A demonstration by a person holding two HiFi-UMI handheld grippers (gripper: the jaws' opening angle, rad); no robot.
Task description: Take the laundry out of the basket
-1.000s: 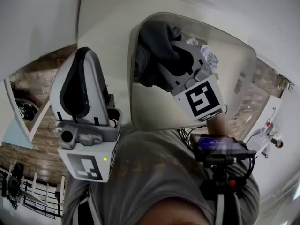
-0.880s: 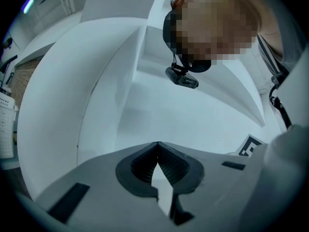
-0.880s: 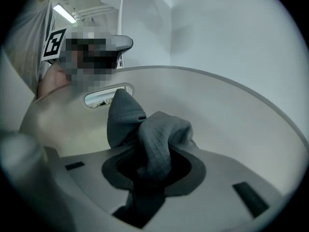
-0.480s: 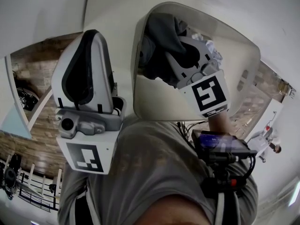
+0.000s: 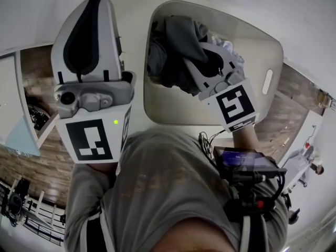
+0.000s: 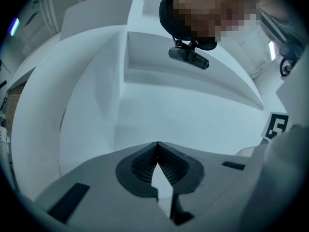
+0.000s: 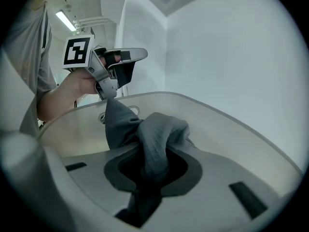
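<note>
Both grippers sit higher now; right gripper [image 7: 150,164], jaws just closing, pinches dark grey cloth garment [image 7: 159,134] over beige plastic basket [image 5: 178,108]. Left gripper [image 6: 157,145] pressed together, empty. Risk: bunched fold slips out.

The basket [image 5: 173,106] is cream. In it lies a dark grey garment [image 5: 178,41] with a fine crinkled weave, and beside it a pale white cloth [image 5: 236,62]. The left gripper [image 6: 157,146] and the right gripper [image 7: 154,153] are light grey with black pads, and each cube carries black-and-white square markers. The person's shirt [image 5: 168,193] is plain grey. The floor [image 5: 31,156] shows brown wood planks.
</note>
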